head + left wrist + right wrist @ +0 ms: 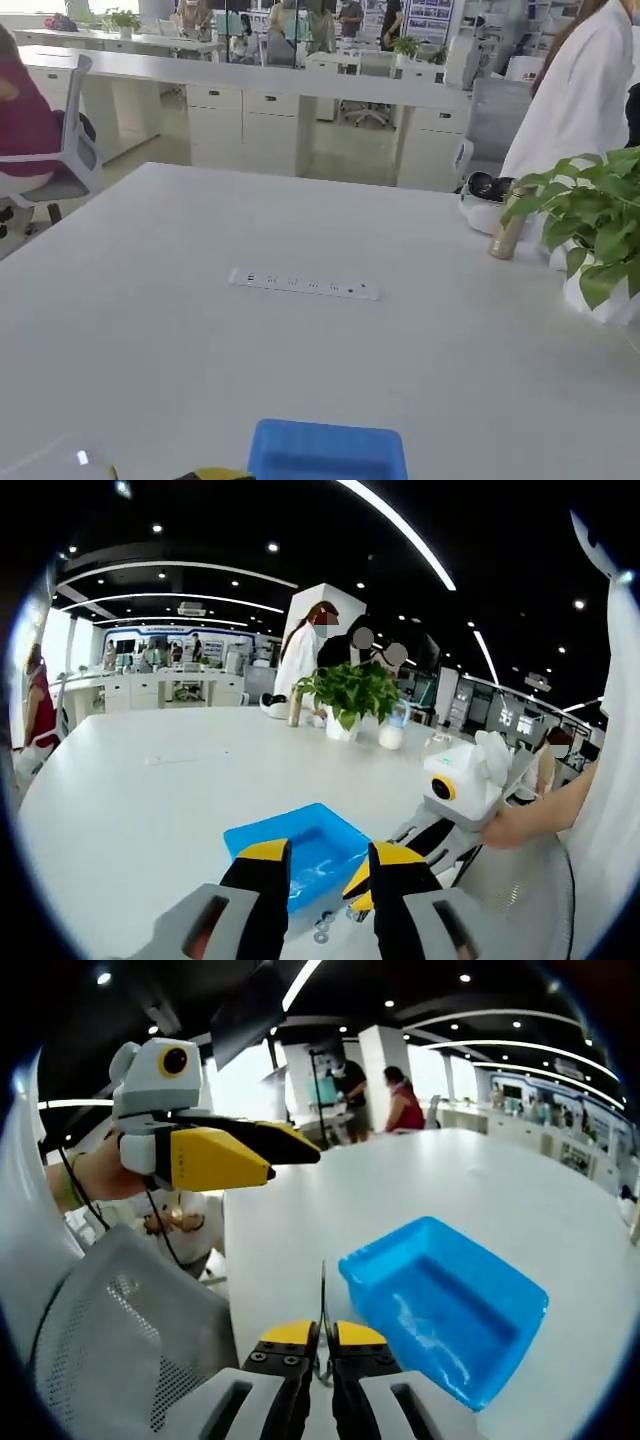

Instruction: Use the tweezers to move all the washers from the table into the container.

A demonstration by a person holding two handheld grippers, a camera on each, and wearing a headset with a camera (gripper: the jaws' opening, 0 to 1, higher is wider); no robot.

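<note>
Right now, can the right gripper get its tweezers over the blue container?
Probably yes. The right gripper is shut on the tweezers, and the blue container sits open just beside their tips, with nothing between.

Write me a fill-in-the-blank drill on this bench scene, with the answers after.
1. The container is ___ in colour.
2. The right gripper is shut on the ___.
3. The left gripper has its jaws ___.
4. The washers lie on the ___, outside the container.
Missing words: blue; tweezers; open; table.
</note>
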